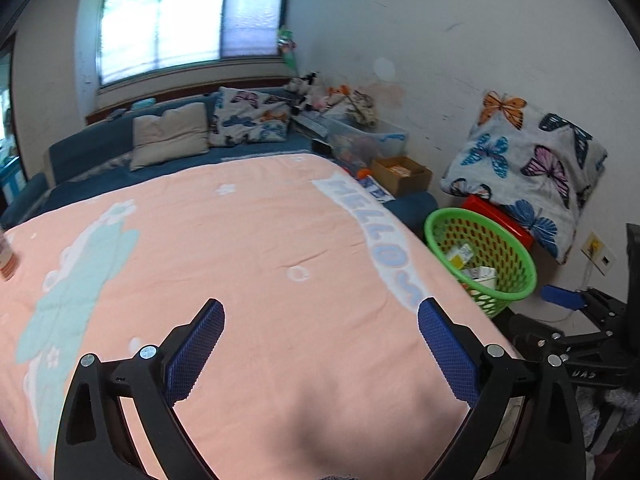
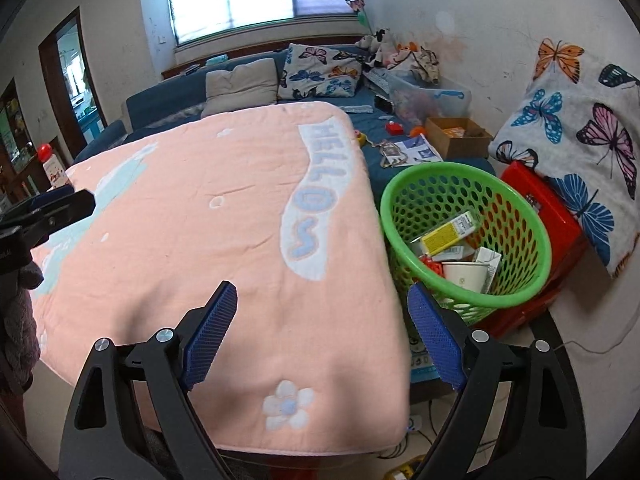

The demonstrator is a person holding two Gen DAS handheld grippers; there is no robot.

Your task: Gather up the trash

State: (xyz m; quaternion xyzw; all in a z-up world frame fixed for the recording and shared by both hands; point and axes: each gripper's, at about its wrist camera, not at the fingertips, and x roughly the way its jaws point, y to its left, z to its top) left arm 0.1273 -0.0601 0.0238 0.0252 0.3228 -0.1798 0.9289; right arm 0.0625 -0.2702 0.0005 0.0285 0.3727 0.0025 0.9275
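The green basket (image 2: 466, 236) stands just beside the right edge of the table (image 2: 224, 248), which is draped in a pink blanket (image 2: 192, 200) bearing the word "HELLO". The basket leans against a red box (image 2: 548, 216). Inside it lie a yellow-and-white carton (image 2: 452, 232), a paper cup (image 2: 466, 276), a small white carton (image 2: 490, 260) and other scraps that are too jumbled to name.

The right gripper (image 2: 322, 300) hovers over the near right corner of the blanket, its blue-padded fingers (image 2: 212, 336) spread wide apart with nothing between them. The basket sits ahead and to the right of it, close to its right finger. The gripper looks forward and slightly downward across the table.

The left gripper (image 1: 320, 316) hangs over the near part of the blanket, also spread wide and holding nothing. From its view the basket (image 1: 480, 256) is off to the right, past the table edge. The right gripper shows there as a dark frame (image 1: 568, 328) at the far right, below the basket. At the far left edge of the left wrist view, part of a bottle (image 1: 6, 256) stands on the blanket.

Behind the table are a blue sofa (image 2: 168, 96) with cushions (image 2: 320, 66) and a cardboard box (image 2: 456, 136).
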